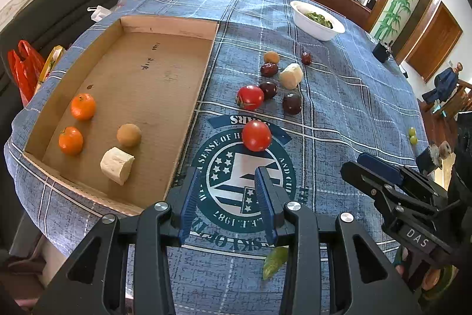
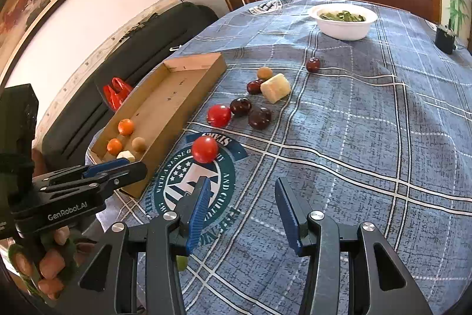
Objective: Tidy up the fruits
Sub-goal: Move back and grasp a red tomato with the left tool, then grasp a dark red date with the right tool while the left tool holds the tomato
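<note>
A shallow cardboard tray [image 1: 165, 25] [image 2: 212, 70] on the blue cloth holds two oranges [image 1: 83, 106], a round brown fruit [image 1: 129, 135] and a pale cut chunk [image 1: 117, 165]. Loose on the cloth lie a near red tomato [image 1: 256, 135] [image 2: 205, 149], a second tomato [image 1: 250, 97] [image 2: 219, 115], dark plums [image 1: 292, 104] [image 2: 259, 117], another pale chunk [image 1: 291, 76] [image 2: 275, 88] and a brown fruit [image 1: 271, 57]. My left gripper [image 1: 227, 176] hovers open and empty just short of the near tomato. My right gripper [image 2: 243, 186] is open and empty to its right.
A white bowl [image 1: 317, 30] [image 2: 342, 30] of greens stands at the far side. Two green grapes [image 1: 412, 136] lie near the right table edge. A green fruit [image 1: 275, 262] sits under my left gripper. A dark sofa [image 2: 141, 43] and a red bag [image 1: 22, 73] lie beyond the tray.
</note>
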Available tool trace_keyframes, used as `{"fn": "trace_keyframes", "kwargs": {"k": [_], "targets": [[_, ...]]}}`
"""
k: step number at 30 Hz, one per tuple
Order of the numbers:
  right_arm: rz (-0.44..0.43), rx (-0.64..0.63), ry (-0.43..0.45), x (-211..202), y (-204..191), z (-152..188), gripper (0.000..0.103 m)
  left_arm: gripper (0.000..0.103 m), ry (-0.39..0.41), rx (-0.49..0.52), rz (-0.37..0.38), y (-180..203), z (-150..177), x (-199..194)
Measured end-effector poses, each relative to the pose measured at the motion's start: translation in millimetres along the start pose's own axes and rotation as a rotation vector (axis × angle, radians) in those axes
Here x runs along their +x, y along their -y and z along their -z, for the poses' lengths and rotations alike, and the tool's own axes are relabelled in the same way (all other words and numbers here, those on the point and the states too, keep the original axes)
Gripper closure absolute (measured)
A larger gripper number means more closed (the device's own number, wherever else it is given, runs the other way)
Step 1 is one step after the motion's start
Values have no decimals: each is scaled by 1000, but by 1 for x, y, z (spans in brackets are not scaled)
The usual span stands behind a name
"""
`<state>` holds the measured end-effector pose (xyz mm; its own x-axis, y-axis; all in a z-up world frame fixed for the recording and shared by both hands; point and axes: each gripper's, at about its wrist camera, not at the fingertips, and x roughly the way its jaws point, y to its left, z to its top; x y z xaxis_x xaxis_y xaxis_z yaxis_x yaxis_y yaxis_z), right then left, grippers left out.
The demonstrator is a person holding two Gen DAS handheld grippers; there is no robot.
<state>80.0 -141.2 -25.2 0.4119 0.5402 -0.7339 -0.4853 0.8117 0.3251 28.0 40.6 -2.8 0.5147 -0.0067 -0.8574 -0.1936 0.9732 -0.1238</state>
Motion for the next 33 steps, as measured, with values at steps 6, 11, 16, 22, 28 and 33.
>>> {"fn": "trace_keyframes", "kwargs": {"k": [6,11,16,22,28,33], "targets": [[6,17,-2,5,8,-3,55,67,-20,10,6,6,0,8],[41,46,12,9,21,-17,55,67,-34,22,8,10,-2,15],[49,57,23,12,31,-27,55,67,-49,28,11,12,-4,24],[59,88,25,27,43,-43,55,67,-62,17,26,16,-13,40],[106,130,65,52,64,-85,56,67,-96,48,32,31,-23,61],[155,162,51,89,80,-120,62,67,-97,58,3,34,-29,72]]}}
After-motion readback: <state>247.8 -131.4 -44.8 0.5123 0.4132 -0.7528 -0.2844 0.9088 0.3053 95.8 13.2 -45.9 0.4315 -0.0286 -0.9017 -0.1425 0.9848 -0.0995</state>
